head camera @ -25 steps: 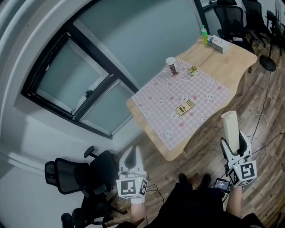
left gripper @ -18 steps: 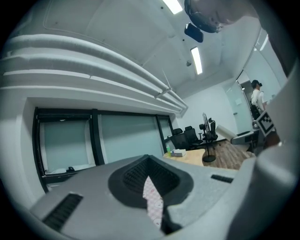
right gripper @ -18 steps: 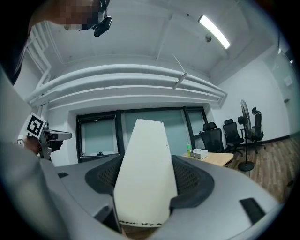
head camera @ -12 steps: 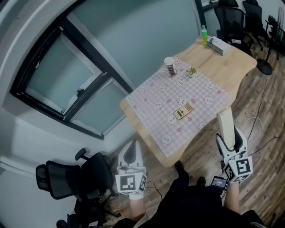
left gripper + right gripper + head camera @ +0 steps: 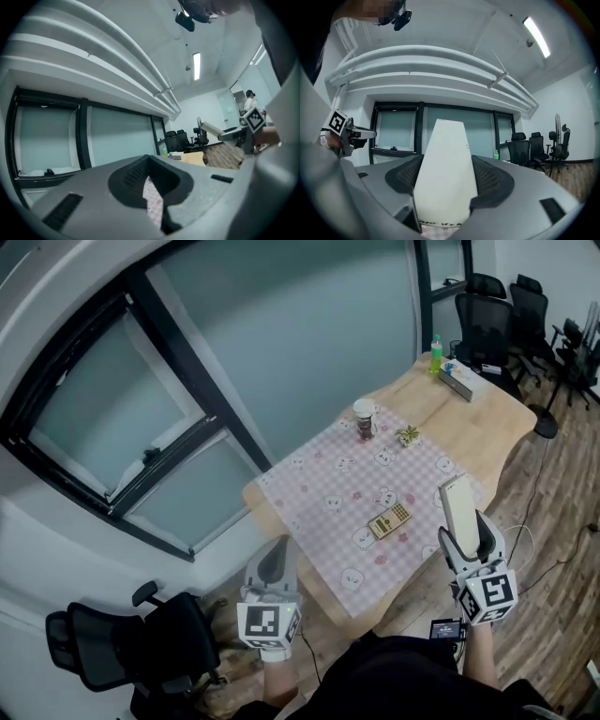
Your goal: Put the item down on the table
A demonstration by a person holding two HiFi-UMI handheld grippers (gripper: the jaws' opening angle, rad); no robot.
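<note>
My right gripper (image 5: 466, 538) is shut on a tall white box (image 5: 459, 507), which stands upright between the jaws and fills the middle of the right gripper view (image 5: 444, 164). It hangs over the near right edge of the wooden table (image 5: 487, 418), above the pink checked cloth (image 5: 333, 488). My left gripper (image 5: 273, 568) hovers off the table's near left corner, jaws nearly together with nothing between them; in its own view (image 5: 152, 197) only a thin slit shows the cloth.
On the cloth lie a small calculator (image 5: 390, 519), a lidded cup (image 5: 365, 418) and a small plant (image 5: 408, 435). A green bottle (image 5: 436, 346) and a tissue box (image 5: 458, 382) stand at the far end. Office chairs (image 5: 487, 329) beyond; another chair (image 5: 112, 652) at lower left.
Both grippers have come closer to the table; the right one with the white box now reaches over the near edge of the cloth. Jaws unchanged.
</note>
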